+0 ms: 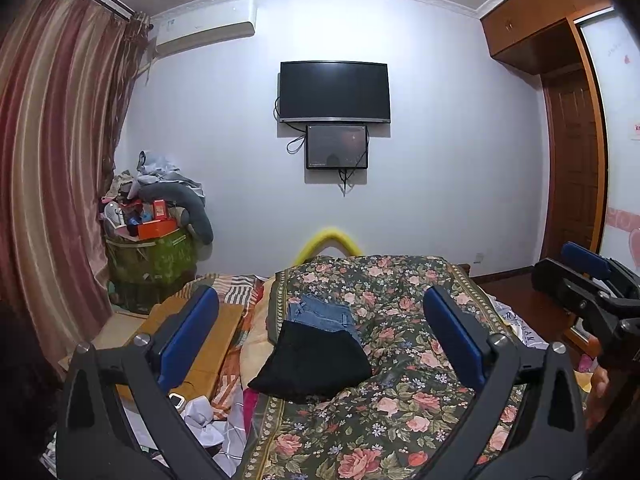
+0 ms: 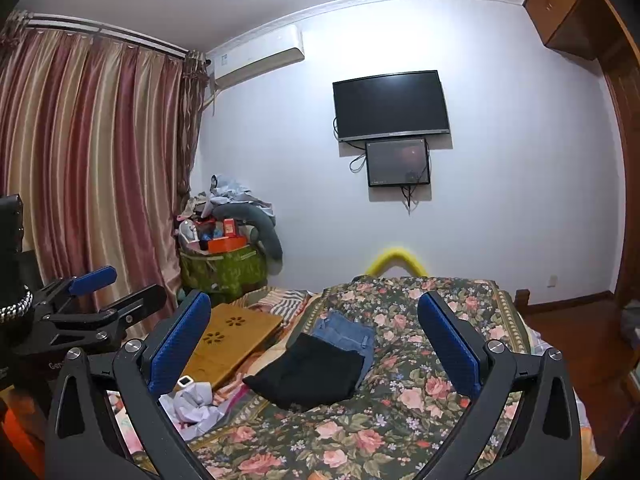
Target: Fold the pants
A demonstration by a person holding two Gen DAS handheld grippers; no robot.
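Folded black pants point(image 1: 314, 362) lie on the floral bedspread point(image 1: 400, 420), overlapping folded blue jeans point(image 1: 322, 312) just behind them. Both show in the right wrist view too, the black pants point(image 2: 310, 372) in front of the jeans point(image 2: 346, 334). My left gripper point(image 1: 320, 334) is open and empty, held above the bed with the pants between its blue pads point(image 1: 188, 328). My right gripper point(image 2: 314, 340) is open and empty, likewise raised over the pants. The right gripper also shows at the right edge of the left wrist view point(image 1: 588, 280), and the left gripper at the left of the right wrist view point(image 2: 100, 296).
A wooden lap board point(image 2: 232, 340) and crumpled white paper point(image 2: 196, 400) lie left of the bedspread. A pile of clutter on a green bag point(image 1: 156, 236) stands by the curtain point(image 1: 52, 160). A TV point(image 1: 334, 92) hangs on the far wall. A wardrobe point(image 1: 568, 140) stands right.
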